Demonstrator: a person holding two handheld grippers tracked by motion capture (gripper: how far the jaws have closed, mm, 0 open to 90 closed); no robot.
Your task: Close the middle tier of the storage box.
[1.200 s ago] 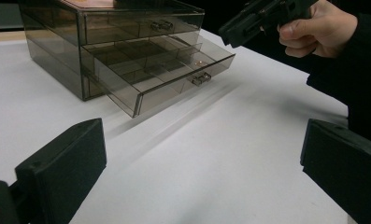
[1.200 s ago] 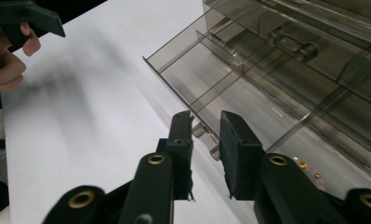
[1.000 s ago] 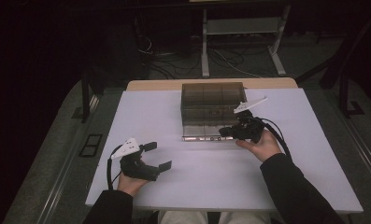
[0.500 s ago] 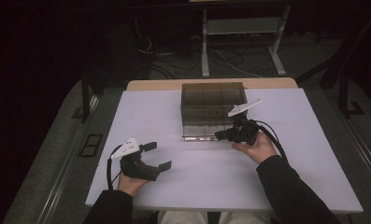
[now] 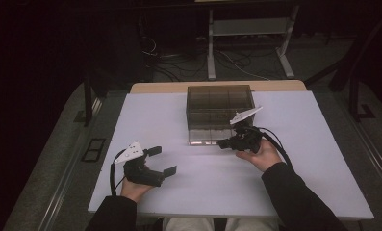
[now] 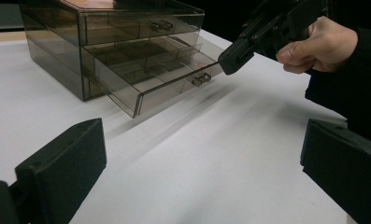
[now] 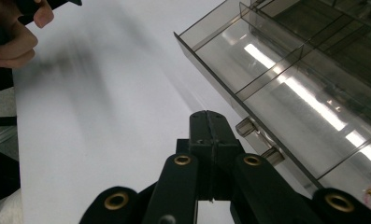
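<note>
High view: my right gripper (image 5: pixel 222 143) lies just before the front of a smoky, transparent drawer cabinet (image 5: pixel 220 103) that stands at the far middle of the white table (image 5: pixel 294 183). Its jaws are clenched together with nothing between them, tips at the front edge of the pulled-out lower drawer (image 5: pixel 205 136). My left gripper (image 5: pixel 162 161) rests well apart, near the table's near-left edge, jaws spread and empty. A wooden strip borders the far edge of the table; beyond it, a pale metal stand (image 5: pixel 246 43) and loose cables (image 5: pixel 179 60) lie on the dark floor.

Left gripper view: the cabinet (image 6: pixel 71 60) is a boxy shell of tinted clear plastic, glossy, with thin straight walls. The upper drawer (image 6: pixel 141 28) sits closed. The lower drawer (image 6: pixel 160 74) projects forward, its interior split by thin partitions into rectangular compartments, with a small double-post handle (image 6: pixel 201 79) at its front. My right gripper (image 6: pixel 227 60), matte black and angular, points its closed tip just beside that handle; whether it touches I cannot tell. Nothing lies between my left jaws and the cabinet but bare, smooth tabletop (image 6: pixel 211 158).

Right gripper view: the closed jaws meet in a flat seam, brass-coloured rivets on the black linkage. The handle (image 7: pixel 260 140) stands just right of the tip, against the drawer's (image 7: pixel 286 88) front wall.
</note>
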